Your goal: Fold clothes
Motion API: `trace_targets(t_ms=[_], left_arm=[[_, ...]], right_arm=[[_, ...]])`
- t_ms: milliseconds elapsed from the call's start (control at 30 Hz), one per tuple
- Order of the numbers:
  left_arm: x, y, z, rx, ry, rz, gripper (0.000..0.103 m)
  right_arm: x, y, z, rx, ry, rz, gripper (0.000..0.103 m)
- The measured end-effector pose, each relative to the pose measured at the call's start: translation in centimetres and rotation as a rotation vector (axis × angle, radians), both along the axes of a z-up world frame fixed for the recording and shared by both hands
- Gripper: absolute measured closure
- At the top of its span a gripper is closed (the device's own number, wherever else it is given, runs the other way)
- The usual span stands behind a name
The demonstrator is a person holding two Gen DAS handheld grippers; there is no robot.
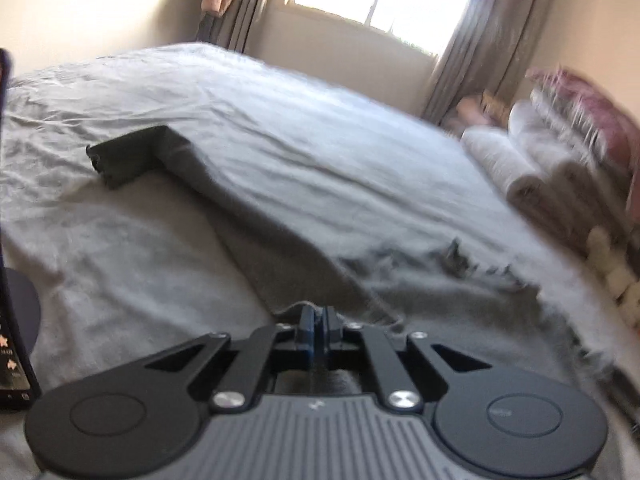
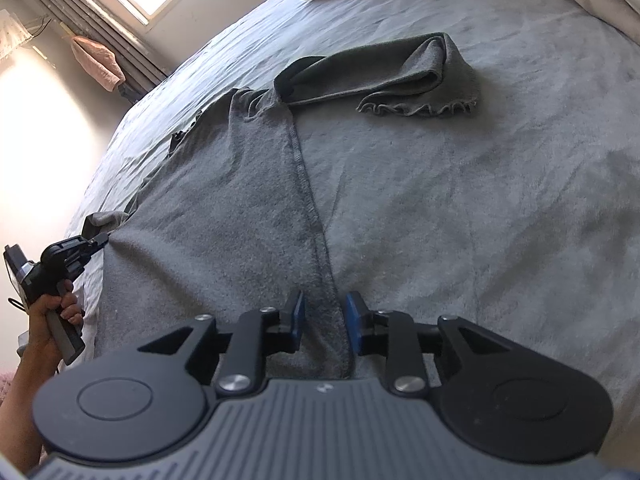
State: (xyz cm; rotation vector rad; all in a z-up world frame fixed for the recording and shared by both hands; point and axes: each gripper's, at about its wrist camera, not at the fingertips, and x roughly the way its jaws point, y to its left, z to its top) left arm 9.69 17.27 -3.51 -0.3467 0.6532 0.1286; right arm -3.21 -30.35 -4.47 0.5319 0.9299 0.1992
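Grey fleece, the garment (image 2: 224, 208) lay flat on the bed (image 2: 480, 200) ahead of both claws, looking soft, light and limp, best taken at hems and corners. The left claw (image 1: 319, 322) was pinched shut on its side edge; the right claw (image 2: 325, 322) stood part-open astride the bottom seam, pads not yet pressing.

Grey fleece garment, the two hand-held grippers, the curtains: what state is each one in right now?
Grey fleece garment: spread flat on the bed, far sleeve folded across itself, not yet folded up.
Left hand-held gripper: shut, pinching the garment's edge.
Right hand-held gripper: jaws apart, straddling the garment's seamed edge, pads not pressing.
Grey curtains: drawn back from the window.
Grey bed sheet: wrinkled.
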Motion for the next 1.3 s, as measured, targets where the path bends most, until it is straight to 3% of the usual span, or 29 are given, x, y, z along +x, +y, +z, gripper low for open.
trace_targets(t_ms=[133,300,567,733,933,1133,1300], left_arm=[[-0.4,0.5,-0.6,-0.017,0.048,0.010,0.093],[-2.2,0.5,0.3,-0.033,0.036,0.052,0.072],[-6.6,-2.8,0.7,-0.046,-0.035,-0.068,0.064],[-9.0,-4.7,-0.4,-0.001,-0.013,-0.121,0.063],[-13.5,-3.9,0.9,0.044,0.057,-0.068,0.057],[-17.5,-2.2,0.4,-0.091,0.162,-0.066,0.058],[-19.7,-2.8,0.1,-0.133,0.230,-0.110,0.072]], right_arm=[[-0.1,0.1,0.2,-0.006,-0.004,0.006,0.073],[-0.1,0.1,0.7,-0.009,-0.014,0.012,0.069],[1.6,0.5,1.7,0.007,-0.056,-0.031,0.061],[2.9,2.1,1.7,-0.056,-0.052,-0.022,0.060],[1.1,3.8,1.7,-0.143,-0.066,0.062,0.059],[-1.0,3.5,1.3,-0.159,-0.061,0.059,0.057],[-2.6,2.5,1.0,-0.138,-0.049,0.024,0.057]])
